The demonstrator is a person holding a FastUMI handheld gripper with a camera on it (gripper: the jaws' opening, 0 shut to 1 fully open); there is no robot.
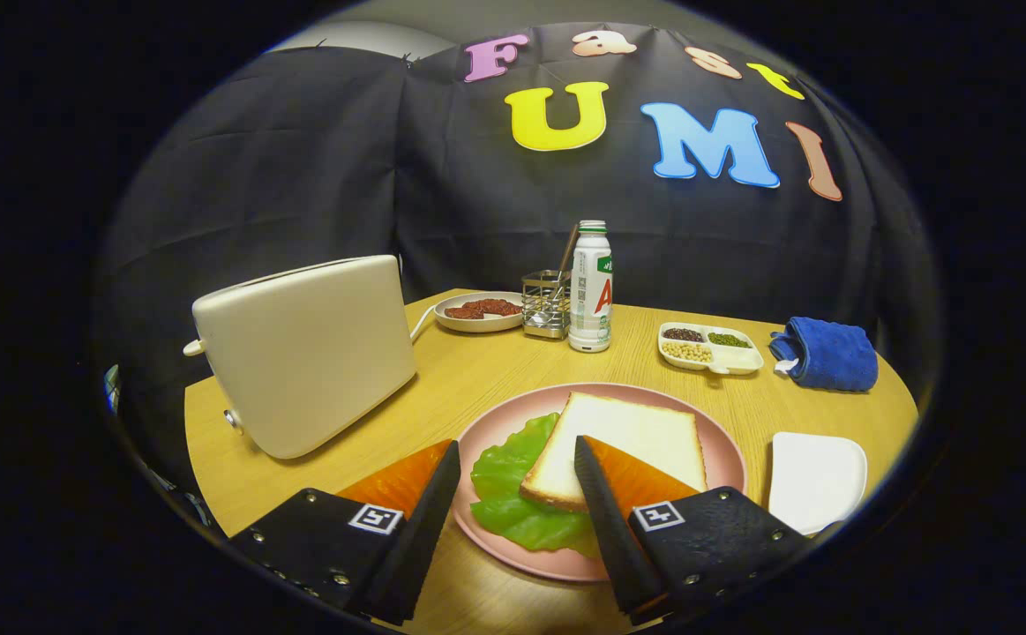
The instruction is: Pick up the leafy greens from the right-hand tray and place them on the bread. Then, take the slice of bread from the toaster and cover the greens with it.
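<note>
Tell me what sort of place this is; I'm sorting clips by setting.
Likely a staged breakfast table in a recording booth: a toaster, a pink plate with bread over greens, black cloth behind. The gripper is open.

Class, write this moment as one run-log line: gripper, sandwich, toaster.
gripper: open, holding nothing | bread slice: lying over leafy greens on pink plate | toaster: beside plate, slot not visible

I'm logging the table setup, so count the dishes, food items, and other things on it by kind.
Dishes: 4 (pink plate, white tray, divided dish, bowl)
Sandwich parts: 2 (bread, greens)
Others: 4 (toaster, bottle, caddy, cloth)
Total: 10
Gripper open above the plate.
</note>
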